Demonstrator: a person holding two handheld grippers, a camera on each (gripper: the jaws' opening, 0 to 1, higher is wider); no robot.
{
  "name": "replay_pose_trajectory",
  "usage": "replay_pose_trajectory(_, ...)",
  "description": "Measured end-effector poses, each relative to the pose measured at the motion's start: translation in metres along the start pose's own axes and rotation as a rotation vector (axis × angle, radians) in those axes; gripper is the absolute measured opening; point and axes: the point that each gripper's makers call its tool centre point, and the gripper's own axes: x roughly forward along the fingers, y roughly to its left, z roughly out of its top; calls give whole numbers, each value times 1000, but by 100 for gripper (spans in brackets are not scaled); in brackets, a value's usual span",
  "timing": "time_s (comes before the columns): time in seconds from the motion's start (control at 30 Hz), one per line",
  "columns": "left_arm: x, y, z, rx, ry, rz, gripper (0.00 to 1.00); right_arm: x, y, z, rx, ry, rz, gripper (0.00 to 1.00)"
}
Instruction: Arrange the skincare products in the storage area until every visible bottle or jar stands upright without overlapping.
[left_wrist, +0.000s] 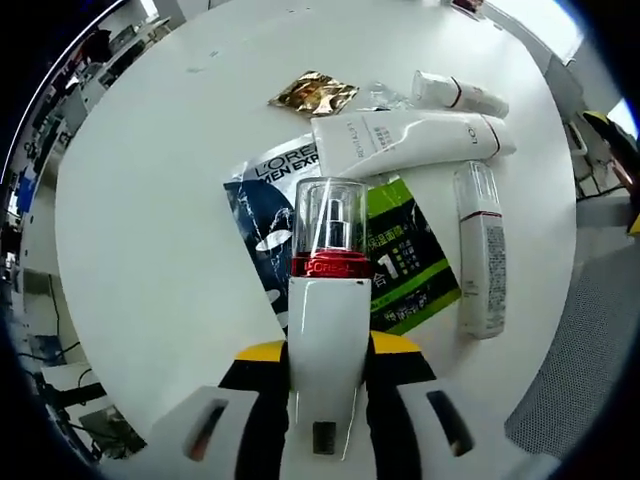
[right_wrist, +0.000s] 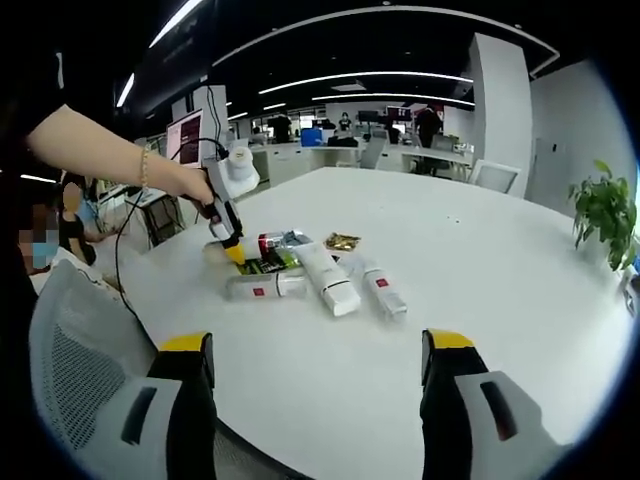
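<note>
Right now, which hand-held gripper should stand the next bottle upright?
Left. The left hand-held gripper is already shut on the pump bottle, right over the products, so it only has to set it upright. The right hand-held gripper is open, holds nothing, and is well back from the lying tube.
</note>
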Motion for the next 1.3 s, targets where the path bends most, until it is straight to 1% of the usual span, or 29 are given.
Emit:
replay_pose_trajectory(0.1, 0, 3, -1, -50, -30, 1, 24, 0, 0, 0, 1, 0, -3, 85)
replay_pose_trajectory(0.17, -4, -1, -2, -77, -48, -17, 24, -1, 0, 0, 0, -2, -2, 85)
replay_pose_trajectory(0.2, -4, 1, -2, -90, -64, -22, 24, -1, 0, 0, -2, -1, -1, 85)
replay_pose_trajectory(0.27, -8, -2, -1, -103, -84, -33, 24, -1, 1, 0, -4, -1, 1, 85)
replay_pose_trajectory(0.3, -10, -3, 0, -117, -102, -38, 24, -1, 1, 0, -5, -2, 2, 85)
replay_pose_trajectory(0.33, -18, -10, 0, -134, -118, -39, 24, -1, 1, 0, -6, -2, 2, 85)
replay_pose_trajectory(0.37, -21, -12, 1, -144, -129, -43, 24, -1, 1, 0, -8, -1, 3, 85)
replay_pose_trajectory(0.43, -20, -10, 7, -163, -160, -52, 24, 0, 2, 0, -8, -2, 7, 85)
replay_pose_trajectory(0.5, -28, -18, 10, -179, -191, -71, 24, 0, 2, 0, -10, -3, 9, 85)
replay_pose_trajectory(0.53, -41, -27, 9, -192, -214, -78, 24, 0, 3, 1, -10, -3, 11, 85)
replay_pose_trajectory(0.57, -44, -30, 9, -199, -225, -82, 24, 0, 3, 1, -11, -4, 13, 85)
replay_pose_trajectory(0.6, -39, -29, 9, -204, -236, -91, 24, 0, 3, 1, -12, -4, 14, 85)
replay_pose_trajectory(0.63, -40, -32, 11, -208, -249, -102, 24, 0, 4, 1, -12, -6, 16, 85)
replay_pose_trajectory(0.67, -37, -27, 13, -214, -256, -109, 24, 0, 4, 1, -13, -7, 17, 85)
replay_pose_trajectory(0.77, -41, -29, 18, -220, -282, -124, 24, 0, 5, 1, -17, -8, 22, 85)
replay_pose_trajectory(0.83, -47, -35, 23, -239, -307, -141, 24, -1, 6, 2, -17, -11, 26, 85)
replay_pose_trajectory(0.9, -61, -48, 24, -251, -333, -158, 24, -1, 6, 3, -17, -15, 27, 85)
replay_pose_trajectory(0.97, -61, -50, 33, -262, -358, -172, 24, -1, 7, 3, -12, -21, 33, 85)
replay_pose_trajectory(1.03, -67, -58, 38, -263, -384, -194, 24, -1, 8, 5, 3, -28, 45, 85)
replay_pose_trajectory(1.07, -63, -56, 39, -265, -399, -204, 24, -2, 9, 6, 20, -38, 55, 85)
replay_pose_trajectory(1.13, -67, -59, 45, -275, -426, -227, 24, -3, 10, 9, 61, -53, 76, 84)
replay_pose_trajectory(1.2, -73, -65, 51, -278, -453, -251, 24, -3, 8, 9, 79, -63, 79, 84)
replay_pose_trajectory(1.3, -80, -77, 56, -271, -476, -264, 24, -4, 9, 12, 101, -76, 88, 83)
